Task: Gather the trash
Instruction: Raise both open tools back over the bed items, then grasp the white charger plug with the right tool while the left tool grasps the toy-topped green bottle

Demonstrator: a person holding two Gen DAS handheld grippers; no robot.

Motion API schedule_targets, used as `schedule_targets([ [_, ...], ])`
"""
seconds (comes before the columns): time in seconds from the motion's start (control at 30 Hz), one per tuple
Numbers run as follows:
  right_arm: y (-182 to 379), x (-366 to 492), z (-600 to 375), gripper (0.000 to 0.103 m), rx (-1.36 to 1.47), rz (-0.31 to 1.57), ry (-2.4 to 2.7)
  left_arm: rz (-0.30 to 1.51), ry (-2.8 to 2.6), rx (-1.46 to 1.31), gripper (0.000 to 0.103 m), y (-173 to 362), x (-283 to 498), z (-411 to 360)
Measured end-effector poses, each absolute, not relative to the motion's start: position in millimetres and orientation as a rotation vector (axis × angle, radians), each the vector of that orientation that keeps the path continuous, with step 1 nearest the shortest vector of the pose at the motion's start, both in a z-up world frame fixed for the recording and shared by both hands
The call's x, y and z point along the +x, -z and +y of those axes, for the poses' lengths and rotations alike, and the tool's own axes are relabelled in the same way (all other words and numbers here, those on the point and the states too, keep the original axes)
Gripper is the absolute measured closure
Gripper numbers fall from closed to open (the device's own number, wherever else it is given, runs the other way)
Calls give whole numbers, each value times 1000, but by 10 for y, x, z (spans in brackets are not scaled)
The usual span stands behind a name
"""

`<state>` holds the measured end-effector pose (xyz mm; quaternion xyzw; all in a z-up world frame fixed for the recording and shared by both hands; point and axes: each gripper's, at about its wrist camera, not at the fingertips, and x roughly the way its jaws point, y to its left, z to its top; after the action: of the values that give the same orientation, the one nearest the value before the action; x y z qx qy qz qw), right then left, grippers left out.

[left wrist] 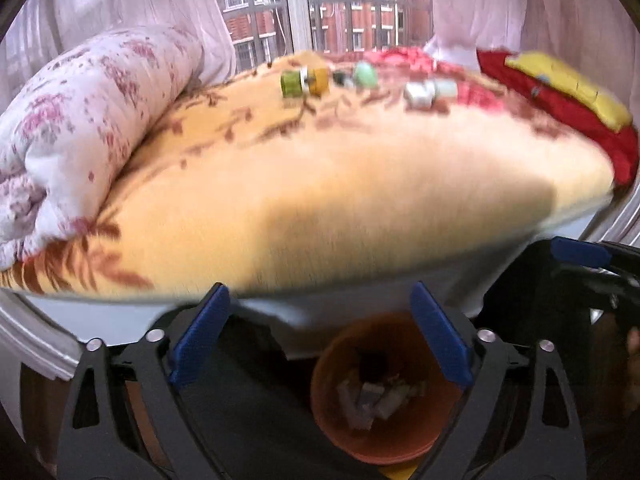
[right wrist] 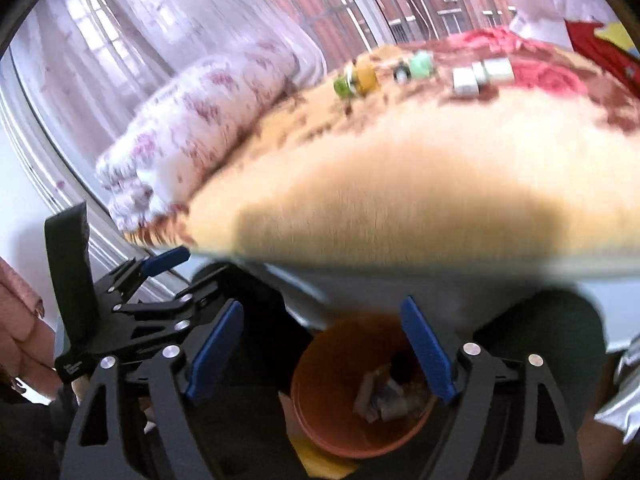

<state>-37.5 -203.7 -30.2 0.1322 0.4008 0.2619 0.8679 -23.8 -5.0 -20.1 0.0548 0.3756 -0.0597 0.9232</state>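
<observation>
**Op A:** Both my claws sit nearest the lens. My left gripper (left wrist: 320, 336) has its blue pads spread wide with nothing between them, and my right gripper (right wrist: 324, 350) is the same: wide and empty. Below them stands the round orange plastic waste bin (left wrist: 416, 446), with pale scraps lying in its bottom.

**Op B:** So what is left to collect?

**Op A:** From big to small: the yellow leaf-patterned blanket (left wrist: 340, 184) covers the bed, with the rolled white floral quilt (left wrist: 88, 120) along its left. Well away at the far side, near the window, lies a row of small litter: a green and amber pair of little bottles (left wrist: 305, 82), a mint-green cap-like piece (left wrist: 365, 75), and whitish small cartons (left wrist: 430, 92). Blur hides finer detail.

**Op B:** How would you go about it?

**Op A:** I judge the next step is a reach across. I'd keep the jaws wide, send one claw to each end of the row, approach low and level, and close only once an item sits squarely between the pads, since the soft blanket may let it roll.
</observation>
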Motion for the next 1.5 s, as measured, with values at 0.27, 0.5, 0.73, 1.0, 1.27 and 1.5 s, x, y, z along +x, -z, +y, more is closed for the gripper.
schedule_targets([
  [0.27,-166,924,-2351,20,203,766,-427,725,93,38,11,-234,481,36],
  [0.5,25,2373,-2554,23,178,865,-289,757,81,-49,11,-196,1086,106],
  [0.73,539,3489,-2624,29,250,1044,-143,785,63,-62,11,-104,1412,198],
  [1.0,561,3521,-2346,63,64,1044,-109,799,78,3,11,-63,2078,111],
  [1.27,473,2981,-2490,63,214,1003,-259,746,292,248,11,-97,3197,51],
  [1.5,494,2789,-2468,63,295,1001,-341,705,502,594,11,52,3702,-57],
])
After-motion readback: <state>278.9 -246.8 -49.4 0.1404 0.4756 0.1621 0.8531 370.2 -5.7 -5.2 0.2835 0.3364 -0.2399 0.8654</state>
